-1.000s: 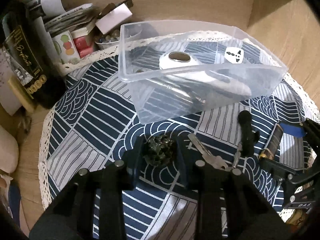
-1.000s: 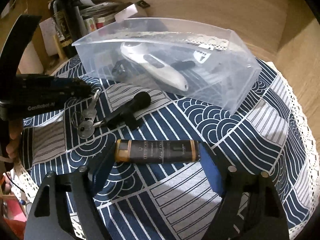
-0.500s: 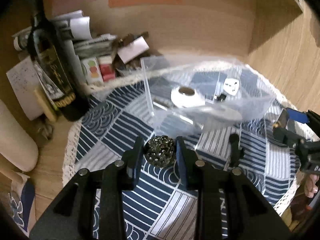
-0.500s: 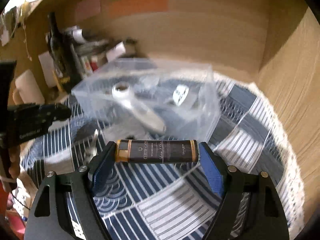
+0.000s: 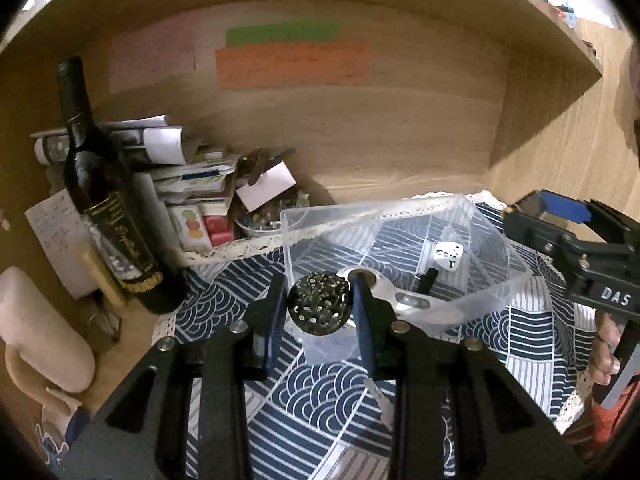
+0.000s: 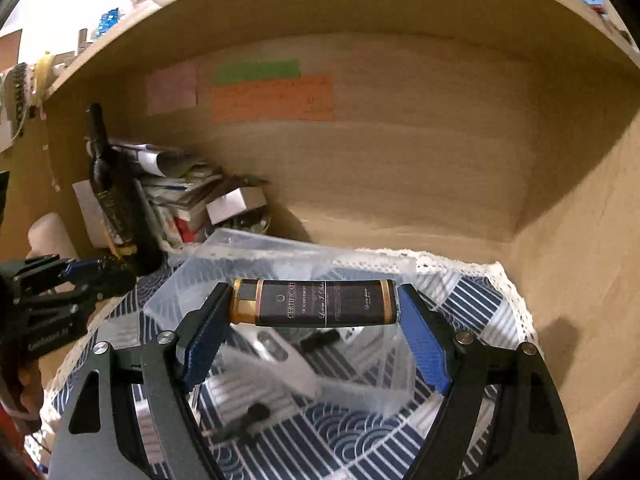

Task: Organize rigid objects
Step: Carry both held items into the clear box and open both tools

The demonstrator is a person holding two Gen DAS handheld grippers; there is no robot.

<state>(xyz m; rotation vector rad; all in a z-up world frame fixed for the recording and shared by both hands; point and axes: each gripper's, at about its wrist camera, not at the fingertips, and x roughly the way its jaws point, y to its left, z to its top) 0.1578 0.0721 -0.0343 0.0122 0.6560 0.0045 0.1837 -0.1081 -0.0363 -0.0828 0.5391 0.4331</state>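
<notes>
My left gripper (image 5: 320, 310) is shut on a dark round perforated ball (image 5: 319, 309), held in the air at the near left corner of the clear plastic bin (image 5: 496, 252). My right gripper (image 6: 314, 320) is shut lengthwise on a dark cylinder with gold bands (image 6: 316, 303), held above the same bin (image 6: 280, 256). The bin holds a white oblong device (image 5: 400, 300), a white cube (image 5: 449, 255) and a small black piece (image 5: 426, 280). A key (image 5: 380, 402) and a black tool (image 6: 244, 424) lie on the cloth.
The blue-and-white patterned cloth (image 5: 328, 396) covers a round table inside a wooden alcove. A dark wine bottle (image 5: 106, 216), a stack of papers and boxes (image 5: 192, 184) and a small bowl stand at the back left. The right gripper shows at the right edge (image 5: 580, 248).
Both grippers have lifted their objects off the cloth and risen over the bin. The views have tilted up toward the alcove's back wall.
</notes>
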